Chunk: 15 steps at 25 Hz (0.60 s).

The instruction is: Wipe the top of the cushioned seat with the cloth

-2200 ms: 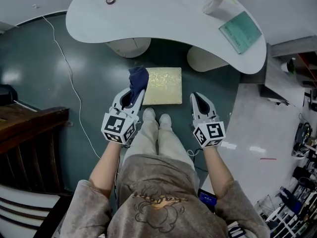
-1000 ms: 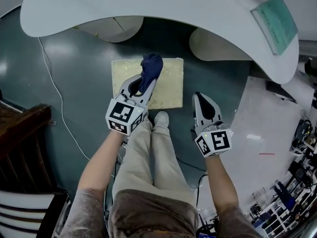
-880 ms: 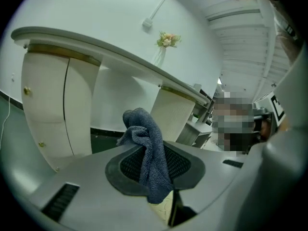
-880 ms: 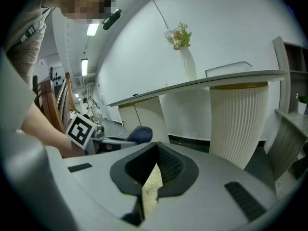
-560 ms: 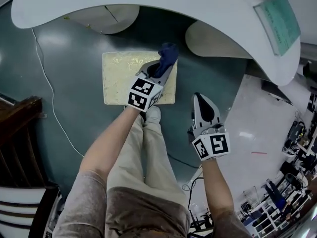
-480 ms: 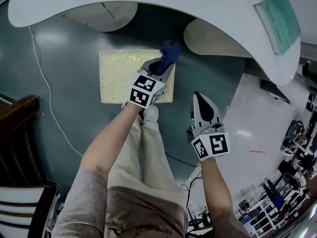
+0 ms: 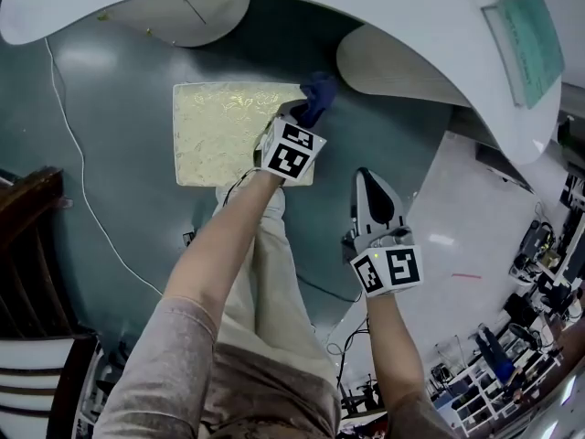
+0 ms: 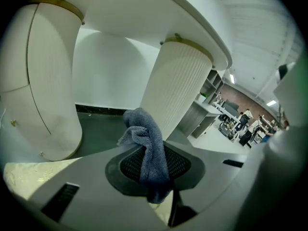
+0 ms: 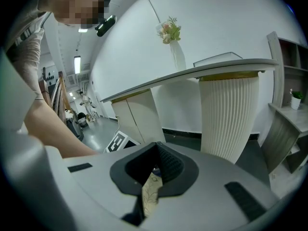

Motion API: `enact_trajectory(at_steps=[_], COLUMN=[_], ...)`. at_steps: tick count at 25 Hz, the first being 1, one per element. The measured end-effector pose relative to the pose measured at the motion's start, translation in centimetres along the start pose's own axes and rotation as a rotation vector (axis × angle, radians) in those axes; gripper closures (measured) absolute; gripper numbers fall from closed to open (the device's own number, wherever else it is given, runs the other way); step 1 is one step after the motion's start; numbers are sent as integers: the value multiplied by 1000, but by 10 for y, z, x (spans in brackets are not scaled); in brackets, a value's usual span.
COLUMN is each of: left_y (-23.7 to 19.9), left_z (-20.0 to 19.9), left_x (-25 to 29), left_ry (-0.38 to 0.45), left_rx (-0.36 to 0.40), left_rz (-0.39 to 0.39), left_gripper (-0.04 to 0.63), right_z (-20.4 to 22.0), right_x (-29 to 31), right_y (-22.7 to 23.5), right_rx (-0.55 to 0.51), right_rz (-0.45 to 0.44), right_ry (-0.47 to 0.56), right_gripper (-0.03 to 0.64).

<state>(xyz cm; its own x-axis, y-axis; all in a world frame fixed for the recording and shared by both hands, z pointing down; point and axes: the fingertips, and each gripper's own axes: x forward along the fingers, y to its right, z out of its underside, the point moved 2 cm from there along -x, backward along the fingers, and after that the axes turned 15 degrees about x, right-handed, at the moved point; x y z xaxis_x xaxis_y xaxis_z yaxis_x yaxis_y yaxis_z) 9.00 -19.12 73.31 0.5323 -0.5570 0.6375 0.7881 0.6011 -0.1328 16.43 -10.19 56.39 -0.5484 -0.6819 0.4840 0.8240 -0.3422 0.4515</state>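
Under the table, on the dark floor, the seat is seen as a low square with a pale patterned top. The left and middle of that top lie bare.

At the seat's far right corner, close to a ribbed table leg, the cloth is bunched just ahead of the left gripper. Whether the cloth presses on the seat or hangs just past its edge cannot be told.

Step judged: a wiping pass at the right edge, with most of the top probably not yet covered.
- The gripper is best tilted low, so that cloth and not plastic meets the seat.
- Strokes are best drawn leftward in overlapping bands, with light, even pressure.
- The loose end should be kept on the top and not let slip over the edge; the leg should be cleared.

Jaws, left: closed tight on the cloth, which is pinched in a fold, the larger bunch standing out beyond the tips.

Jaws, right gripper: drawn together to a thin slit, nothing held. It is kept off to the seat's right, over the floor, apart from the seat and the cloth.
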Motion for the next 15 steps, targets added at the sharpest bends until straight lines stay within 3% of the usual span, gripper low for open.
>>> enact_trajectory(at_steps=[9,15], left_y=[-11,-19], left_z=[16,21], left_x=[12,11], left_ry=[-97,-108], left_rx=[-19,-50], left_rz=[-50,-55], left_gripper=[509,509], right_z=[-1,-2], right_x=[5,8], right_y=[1,-1], right_rx=[14,23], right_rz=[12,13], right_ry=[-2,4], right_gripper=[615,615])
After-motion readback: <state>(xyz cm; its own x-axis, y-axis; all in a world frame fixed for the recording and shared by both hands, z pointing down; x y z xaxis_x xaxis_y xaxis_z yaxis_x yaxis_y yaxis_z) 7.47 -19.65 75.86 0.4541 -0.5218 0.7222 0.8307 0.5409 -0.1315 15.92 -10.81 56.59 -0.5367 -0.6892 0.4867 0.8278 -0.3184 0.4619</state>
